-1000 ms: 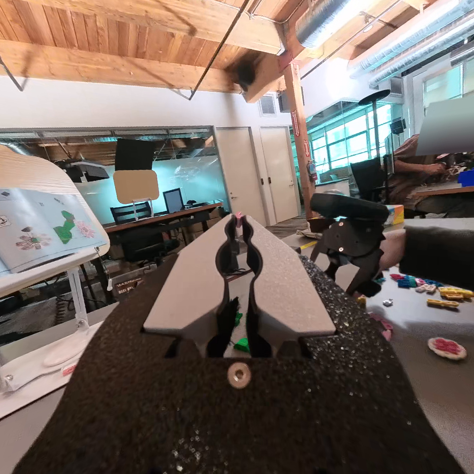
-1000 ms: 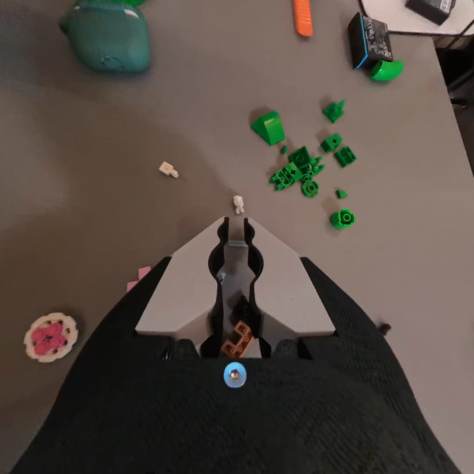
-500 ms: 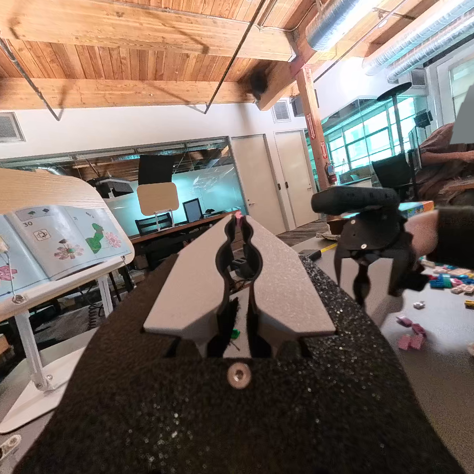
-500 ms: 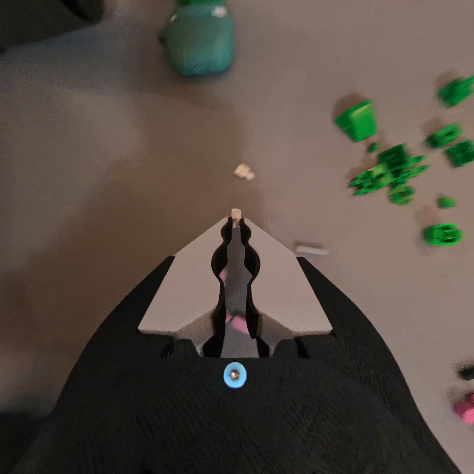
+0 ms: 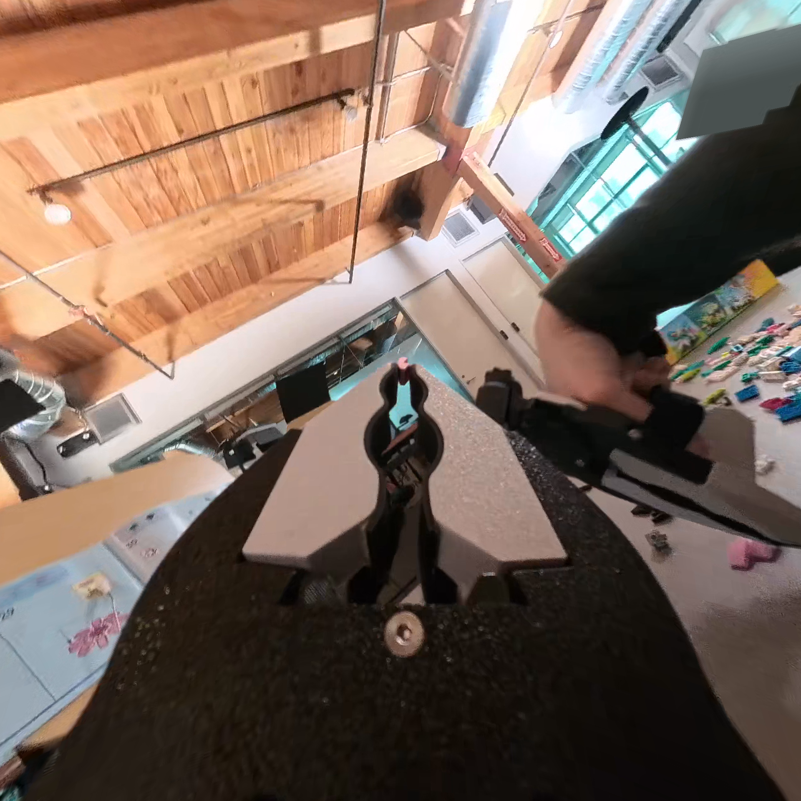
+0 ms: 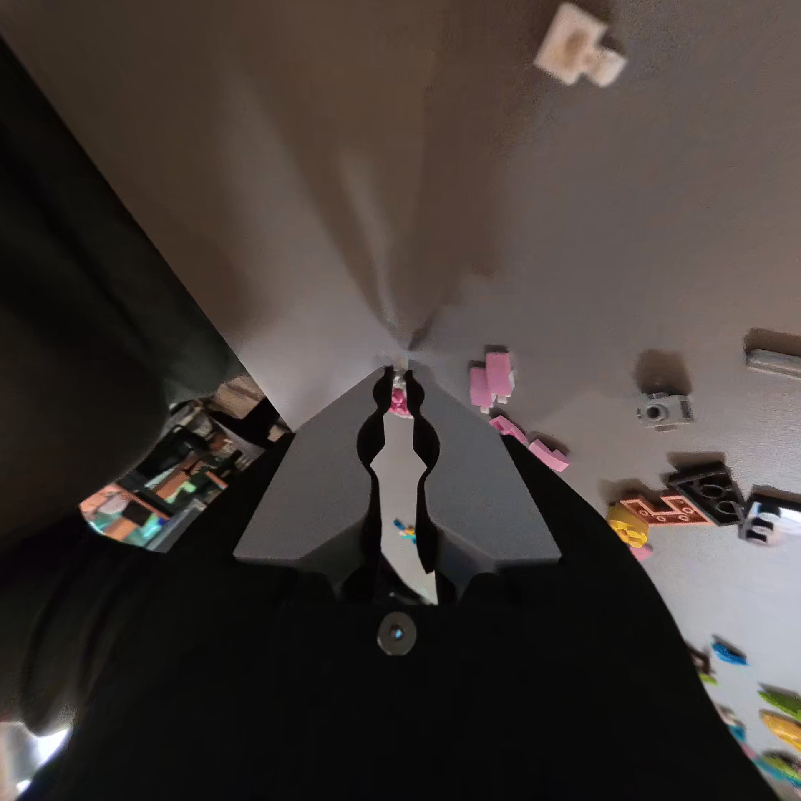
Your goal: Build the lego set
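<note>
My left gripper is tilted up toward the ceiling and is shut on a small pink piece that pokes out at its tips. My right gripper is low over the grey table and is shut on a small cream piece. Something pink shows through the gap just behind the tips. In the left wrist view a hand holds the right gripper close on the right, pointing down at the table.
Loose pink bricks, a grey piece, a black brick, a brown piece and a cream piece lie on the table. The instruction booklet stands on the left. A pile of bricks and a dark sleeve are nearby. Between my right fingertips and the black brick there is roughly 11 centimetres.
My right gripper closed on the cream piece, then swung from the green bricks to the pink ones, nearer the left gripper. My left gripper tipped upward, still holding the pink piece.
</note>
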A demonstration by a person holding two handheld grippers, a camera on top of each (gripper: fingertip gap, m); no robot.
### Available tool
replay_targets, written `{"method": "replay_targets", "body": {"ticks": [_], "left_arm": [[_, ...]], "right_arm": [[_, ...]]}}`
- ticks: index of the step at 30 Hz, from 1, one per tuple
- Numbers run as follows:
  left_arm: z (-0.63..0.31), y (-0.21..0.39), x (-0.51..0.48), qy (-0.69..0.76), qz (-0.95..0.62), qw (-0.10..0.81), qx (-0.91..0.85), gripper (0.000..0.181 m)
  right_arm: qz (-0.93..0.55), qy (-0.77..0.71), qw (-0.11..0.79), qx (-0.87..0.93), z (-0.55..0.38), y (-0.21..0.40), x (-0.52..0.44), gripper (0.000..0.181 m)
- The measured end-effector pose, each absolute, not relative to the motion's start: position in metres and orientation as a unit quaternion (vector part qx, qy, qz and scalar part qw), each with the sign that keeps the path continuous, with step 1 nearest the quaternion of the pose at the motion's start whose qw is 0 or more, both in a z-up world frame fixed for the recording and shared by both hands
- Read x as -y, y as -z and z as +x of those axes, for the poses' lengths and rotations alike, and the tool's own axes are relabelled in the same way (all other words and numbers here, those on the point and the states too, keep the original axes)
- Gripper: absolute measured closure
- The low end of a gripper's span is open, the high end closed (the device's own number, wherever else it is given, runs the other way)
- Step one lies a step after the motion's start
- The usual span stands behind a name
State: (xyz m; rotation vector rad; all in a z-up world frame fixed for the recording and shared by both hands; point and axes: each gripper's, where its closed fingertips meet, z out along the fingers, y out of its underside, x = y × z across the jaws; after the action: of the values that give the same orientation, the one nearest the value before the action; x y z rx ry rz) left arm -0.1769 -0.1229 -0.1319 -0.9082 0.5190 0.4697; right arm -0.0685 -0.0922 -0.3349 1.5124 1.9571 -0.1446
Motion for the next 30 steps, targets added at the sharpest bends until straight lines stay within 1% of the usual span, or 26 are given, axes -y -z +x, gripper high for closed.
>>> {"method": "replay_targets", "body": {"ticks": [5, 7, 10, 13, 18, 22, 25, 29, 30], "left_arm": [[-0.166, 0.130, 0.127, -0.212, -0.418, 0.845, -0.258, 0.179], [-0.165, 0.131, 0.127, -0.209, -0.419, 0.845, -0.260, 0.179], [-0.164, 0.132, 0.126, -0.203, -0.422, 0.844, -0.261, 0.180], [-0.164, 0.134, 0.125, -0.198, -0.427, 0.843, -0.262, 0.180], [-0.164, 0.140, 0.120, -0.186, -0.439, 0.839, -0.264, 0.180], [-0.160, 0.144, 0.118, -0.176, -0.445, 0.836, -0.269, 0.180], [-0.157, 0.147, 0.116, -0.173, -0.448, 0.832, -0.277, 0.180], [-0.153, 0.150, 0.115, -0.170, -0.451, 0.828, -0.285, 0.180], [-0.153, 0.151, 0.114, -0.168, -0.453, 0.827, -0.287, 0.180]], "right_arm": [[0.613, 0.035, 0.347, -0.709, -0.071, 0.341, 0.085, 0.176], [0.623, 0.038, 0.330, -0.708, -0.076, 0.341, 0.081, 0.175], [0.629, 0.043, 0.270, -0.728, -0.084, 0.339, 0.072, 0.163], [0.602, 0.054, 0.170, -0.778, -0.089, 0.336, 0.063, 0.157], [0.538, 0.117, 0.018, -0.834, -0.084, 0.336, 0.064, 0.159], [0.518, 0.175, -0.085, -0.833, -0.082, 0.341, 0.055, 0.165], [0.523, 0.237, -0.117, -0.810, -0.083, 0.340, 0.059, 0.165], [0.531, 0.302, -0.117, -0.783, -0.083, 0.338, 0.071, 0.165], [0.531, 0.308, -0.121, -0.780, -0.083, 0.339, 0.072, 0.174]]}}
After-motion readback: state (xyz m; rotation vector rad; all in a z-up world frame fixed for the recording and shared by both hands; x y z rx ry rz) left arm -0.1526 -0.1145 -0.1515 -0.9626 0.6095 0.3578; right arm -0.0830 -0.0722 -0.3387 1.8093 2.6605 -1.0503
